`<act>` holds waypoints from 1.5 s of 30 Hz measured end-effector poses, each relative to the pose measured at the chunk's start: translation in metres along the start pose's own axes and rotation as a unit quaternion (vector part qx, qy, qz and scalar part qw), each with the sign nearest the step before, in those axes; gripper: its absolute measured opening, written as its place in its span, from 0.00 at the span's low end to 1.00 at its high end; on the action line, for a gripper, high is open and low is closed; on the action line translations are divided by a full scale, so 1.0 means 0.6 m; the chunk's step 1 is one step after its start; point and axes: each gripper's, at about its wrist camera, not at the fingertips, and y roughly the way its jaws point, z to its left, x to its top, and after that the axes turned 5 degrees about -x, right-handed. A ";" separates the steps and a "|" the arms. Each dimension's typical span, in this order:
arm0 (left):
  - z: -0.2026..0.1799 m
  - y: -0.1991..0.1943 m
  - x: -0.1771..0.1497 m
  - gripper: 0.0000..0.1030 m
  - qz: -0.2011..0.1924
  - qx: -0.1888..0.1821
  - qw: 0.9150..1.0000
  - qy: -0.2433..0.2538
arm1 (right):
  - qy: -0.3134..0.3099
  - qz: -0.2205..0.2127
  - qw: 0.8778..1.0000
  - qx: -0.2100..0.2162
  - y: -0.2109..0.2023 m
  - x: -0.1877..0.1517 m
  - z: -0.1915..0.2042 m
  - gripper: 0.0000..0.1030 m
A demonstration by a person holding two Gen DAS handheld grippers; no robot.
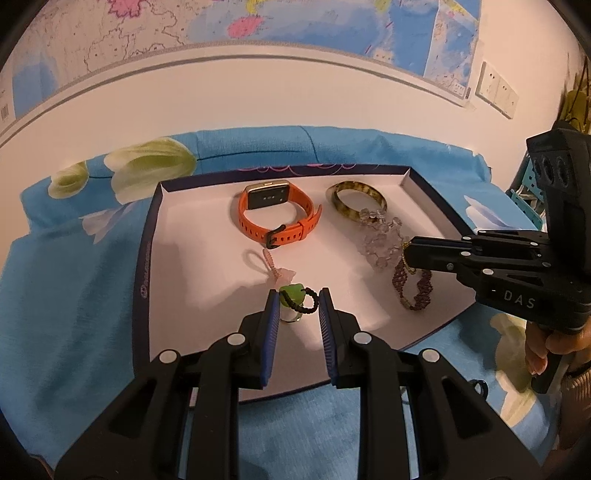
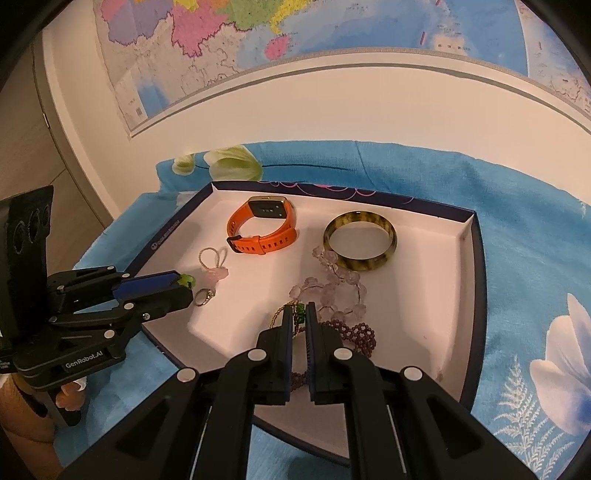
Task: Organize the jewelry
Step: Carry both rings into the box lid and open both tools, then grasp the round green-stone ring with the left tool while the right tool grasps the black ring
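A white tray with a dark blue rim (image 1: 147, 236) (image 2: 476, 236) holds the jewelry. My left gripper (image 1: 298, 300) (image 2: 183, 286) is open around a green pendant on a black cord (image 1: 291, 291) (image 2: 187, 279), above a silver ring (image 1: 290, 318) (image 2: 204, 297). My right gripper (image 2: 300, 314) (image 1: 406, 253) is nearly shut on a gold chain with a green bead (image 2: 298, 312), over a maroon beaded bracelet (image 2: 354, 334) (image 1: 413, 288). An orange watch (image 1: 277, 214) (image 2: 264, 229), a tortoiseshell bangle (image 1: 356, 201) (image 2: 360, 240), a clear crystal bracelet (image 1: 380, 240) (image 2: 338, 288) and a pink charm (image 1: 271, 264) (image 2: 214, 269) lie in the tray.
The tray rests on a blue floral cloth (image 1: 74, 295) (image 2: 535, 258). A wall with a map (image 1: 258, 22) (image 2: 258, 44) stands behind. A turquoise pegboard (image 1: 528, 199) is at the right edge. A hand (image 1: 546, 350) holds the right gripper.
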 end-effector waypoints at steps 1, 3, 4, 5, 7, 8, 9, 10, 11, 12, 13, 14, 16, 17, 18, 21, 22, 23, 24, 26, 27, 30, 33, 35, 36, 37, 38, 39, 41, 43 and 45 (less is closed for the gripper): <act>0.001 0.001 0.000 0.21 0.001 0.000 1.000 -0.001 | 0.000 0.001 1.000 0.000 0.001 0.000 0.000 0.05; 0.003 0.004 0.001 0.21 0.003 -0.003 1.000 -0.004 | -0.001 0.003 1.000 -0.003 0.004 0.000 0.002 0.06; 0.004 0.005 0.001 0.21 0.003 -0.001 1.000 -0.005 | -0.001 0.004 1.000 -0.004 0.005 0.000 0.002 0.06; 0.004 0.006 0.002 0.21 0.004 0.001 1.000 -0.005 | 0.000 0.004 1.000 -0.006 0.006 0.000 0.002 0.07; 0.007 0.009 0.002 0.22 0.006 0.000 1.000 -0.008 | 0.002 0.005 1.000 -0.008 0.008 0.001 -0.001 0.08; 0.009 0.011 0.001 0.22 0.008 -0.002 1.000 -0.010 | 0.003 0.004 1.000 -0.010 0.009 0.001 -0.002 0.08; 0.008 0.013 0.001 0.22 0.010 -0.003 1.000 -0.012 | 0.004 0.005 1.000 -0.010 0.010 0.001 -0.002 0.08; 0.009 0.014 0.000 0.22 0.011 -0.002 1.000 -0.014 | 0.003 0.006 1.000 -0.011 0.011 0.001 -0.002 0.08; 0.010 0.015 -0.001 0.22 0.013 -0.001 1.000 -0.014 | 0.004 0.005 1.000 -0.013 0.011 0.002 -0.002 0.08; 0.010 0.017 -0.001 0.22 0.014 -0.002 1.000 -0.015 | 0.004 0.004 1.000 -0.014 0.011 0.001 -0.003 0.08; 0.010 0.017 -0.002 0.22 0.014 -0.003 1.000 -0.015 | 0.005 0.004 1.000 -0.013 0.011 0.002 -0.003 0.08; 0.010 0.018 -0.002 0.22 0.014 -0.004 1.000 -0.015 | 0.006 0.003 1.000 -0.013 0.010 0.002 -0.003 0.08; 0.008 0.016 -0.003 0.22 0.013 -0.002 1.000 -0.013 | 0.009 0.000 1.000 -0.014 0.008 0.002 -0.003 0.09; 0.008 0.015 -0.003 0.23 0.012 0.000 1.000 -0.012 | 0.010 -0.003 1.000 -0.013 0.006 0.002 -0.003 0.11; 0.008 0.013 -0.003 0.27 0.010 0.001 1.000 -0.013 | 0.011 -0.005 1.000 -0.013 0.004 0.002 -0.004 0.15; 0.009 -0.001 -0.003 0.32 -0.004 0.011 1.000 -0.015 | 0.017 -0.016 1.000 -0.013 -0.010 0.001 -0.007 0.19; 0.009 -0.008 -0.003 0.33 -0.010 0.012 1.000 -0.016 | 0.019 -0.019 1.000 -0.011 -0.016 -0.001 -0.009 0.19; 0.009 -0.016 -0.002 0.33 -0.016 0.009 1.000 -0.015 | 0.020 -0.023 0.999 -0.008 -0.023 -0.002 -0.010 0.19; 0.006 -0.029 -0.003 0.34 -0.024 0.006 1.000 -0.012 | 0.021 -0.026 0.999 -0.006 -0.029 -0.004 -0.012 0.20; -0.001 -0.046 -0.006 0.35 -0.036 0.000 0.999 -0.003 | 0.022 -0.033 0.999 0.003 -0.046 -0.011 -0.012 0.20; -0.009 -0.059 -0.010 0.36 -0.043 -0.010 0.999 0.006 | 0.021 -0.036 0.999 0.007 -0.054 -0.015 -0.012 0.22; -0.026 -0.081 -0.023 0.37 -0.051 -0.027 0.998 0.028 | 0.013 -0.041 0.999 0.012 -0.074 -0.028 -0.010 0.28; -0.043 -0.094 -0.042 0.38 -0.049 -0.046 0.997 0.046 | 0.006 -0.047 0.999 0.017 -0.097 -0.046 -0.006 0.29; -0.055 -0.097 -0.056 0.38 -0.044 -0.057 0.996 0.057 | 0.004 -0.044 0.999 0.023 -0.108 -0.062 -0.003 0.29; -0.063 -0.097 -0.064 0.38 -0.041 -0.060 0.995 0.064 | 0.002 -0.040 0.999 0.024 -0.111 -0.069 -0.002 0.29; -0.069 -0.096 -0.070 0.38 -0.038 -0.065 0.995 0.069 | -0.002 -0.035 0.999 0.024 -0.114 -0.079 0.001 0.30; -0.073 -0.095 -0.075 0.38 -0.035 -0.069 0.994 0.072 | -0.006 -0.030 0.999 0.023 -0.117 -0.088 0.004 0.31; -0.081 -0.092 -0.081 0.38 -0.029 -0.072 0.994 0.078 | -0.008 -0.026 0.999 0.023 -0.118 -0.094 0.005 0.32; -0.092 -0.085 -0.089 0.39 -0.021 -0.076 0.993 0.089 | -0.013 -0.014 1.000 0.023 -0.119 -0.113 0.011 0.35; -0.101 -0.081 -0.095 0.40 -0.015 -0.076 0.992 0.097 | -0.014 -0.004 1.000 0.024 -0.119 -0.131 0.014 0.36; -0.111 -0.075 -0.099 0.40 -0.008 -0.077 0.991 0.105 | -0.014 0.004 1.000 0.027 -0.118 -0.145 0.016 0.36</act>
